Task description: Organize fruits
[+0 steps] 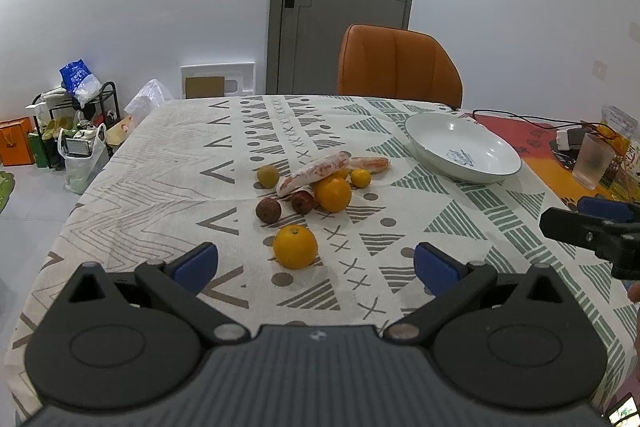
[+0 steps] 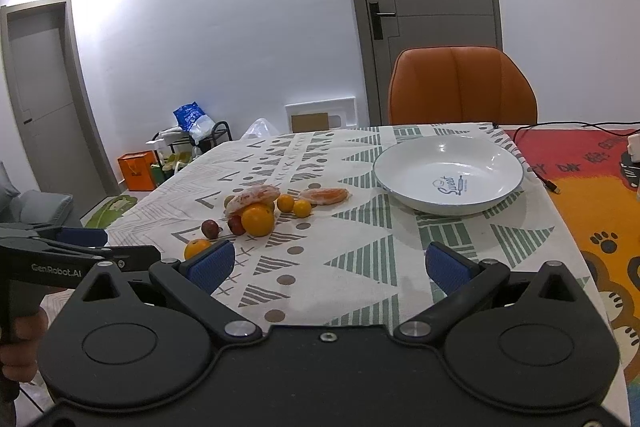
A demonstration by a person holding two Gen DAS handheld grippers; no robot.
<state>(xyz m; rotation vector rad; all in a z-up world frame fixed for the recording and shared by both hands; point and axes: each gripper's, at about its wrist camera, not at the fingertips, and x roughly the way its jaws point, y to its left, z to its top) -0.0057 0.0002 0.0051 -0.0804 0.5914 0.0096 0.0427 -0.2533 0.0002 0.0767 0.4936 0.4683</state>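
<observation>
A pile of fruit lies mid-table: a near orange (image 1: 295,247), a second orange (image 1: 333,194), two dark round fruits (image 1: 268,209), a yellow-green fruit (image 1: 267,175), small mandarins (image 1: 360,177) and two wrapped pomelo pieces (image 1: 312,173). A white bowl (image 1: 460,147) stands empty at the right, also in the right wrist view (image 2: 448,173). My left gripper (image 1: 316,267) is open, just before the near orange. My right gripper (image 2: 328,263) is open and empty, near the table's front, with the pile (image 2: 258,219) ahead to its left.
An orange chair (image 1: 398,65) stands behind the table. A frosted cup (image 1: 592,161), snack bag, charger and cable (image 2: 540,131) lie on the red-orange mat (image 2: 592,187) at the right. Bags and a rack (image 1: 76,131) crowd the floor at the left.
</observation>
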